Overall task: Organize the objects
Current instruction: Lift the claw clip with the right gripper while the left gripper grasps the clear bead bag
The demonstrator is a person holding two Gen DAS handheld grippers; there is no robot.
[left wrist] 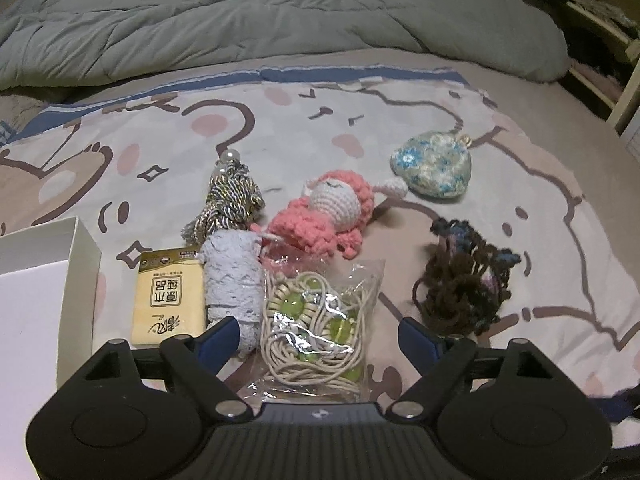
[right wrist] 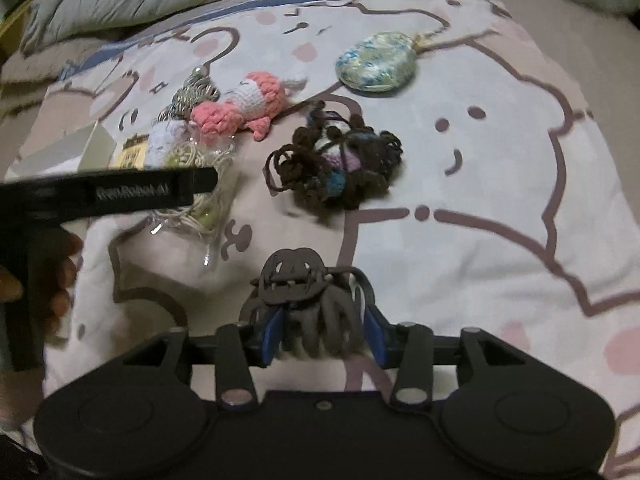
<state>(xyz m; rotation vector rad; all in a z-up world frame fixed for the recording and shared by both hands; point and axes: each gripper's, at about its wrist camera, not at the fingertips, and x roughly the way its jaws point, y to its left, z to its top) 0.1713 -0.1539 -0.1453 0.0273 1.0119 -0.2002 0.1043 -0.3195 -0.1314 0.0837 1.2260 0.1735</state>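
Small objects lie on a cartoon-print sheet. My left gripper (left wrist: 318, 330) is open, its blue fingers either side of a clear bag of cord and green beads (left wrist: 320, 320). Around it lie a tissue pack (left wrist: 168, 300), a lace roll (left wrist: 234, 280), a tassel (left wrist: 232, 196), a pink crochet doll (left wrist: 324, 216), a blue-white pouch (left wrist: 432, 168) and a dark yarn doll (left wrist: 464, 276). My right gripper (right wrist: 322, 330) is shut on a dark hair claw clip (right wrist: 298, 300), above the sheet. The yarn doll (right wrist: 336, 164) lies ahead of it.
A white open box (left wrist: 44, 292) stands at the left beside the tissue pack. A grey duvet (left wrist: 260, 12) is bunched at the back. The bed's edge and a frame (left wrist: 600, 60) are at the far right. The left gripper's body (right wrist: 108, 192) crosses the right wrist view.
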